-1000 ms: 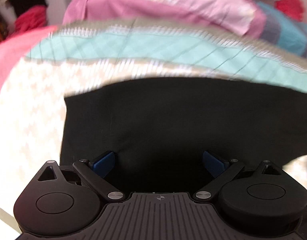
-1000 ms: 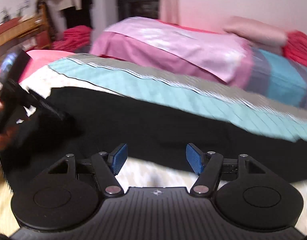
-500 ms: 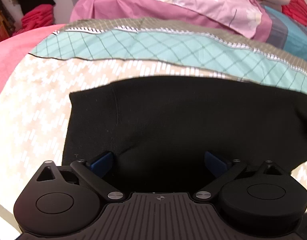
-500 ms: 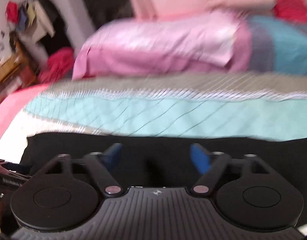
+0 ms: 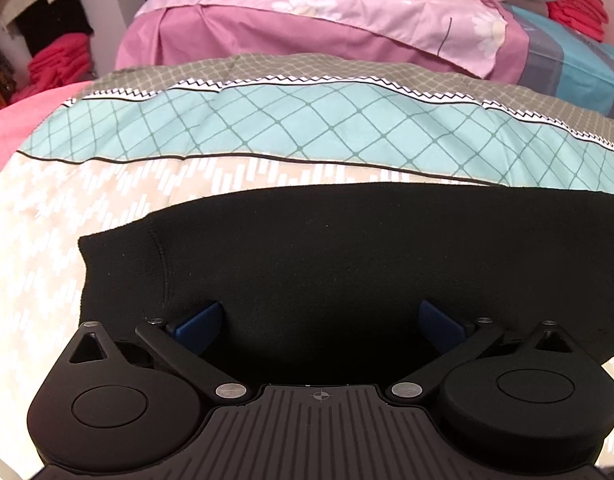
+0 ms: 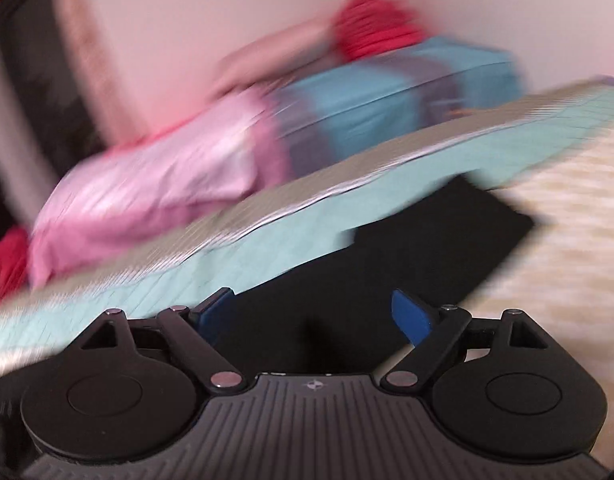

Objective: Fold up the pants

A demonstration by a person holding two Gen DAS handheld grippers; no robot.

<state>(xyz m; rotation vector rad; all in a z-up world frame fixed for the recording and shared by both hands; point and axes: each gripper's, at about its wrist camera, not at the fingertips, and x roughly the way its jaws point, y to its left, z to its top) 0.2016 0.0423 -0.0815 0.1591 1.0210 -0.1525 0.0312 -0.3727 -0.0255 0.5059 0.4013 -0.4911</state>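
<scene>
Left wrist view: the left tool (image 5: 321,320) hangs spread wide, pinching nothing, low over black pants (image 5: 347,264) lying flat on the bed (image 5: 87,200). The cloth looks soft, limp and light, so the stitched hem (image 5: 161,256) seems the firmest hold.

Right wrist view, blurred: the right tool (image 6: 313,316) is also spread, above the pants' far end (image 6: 447,232).
</scene>
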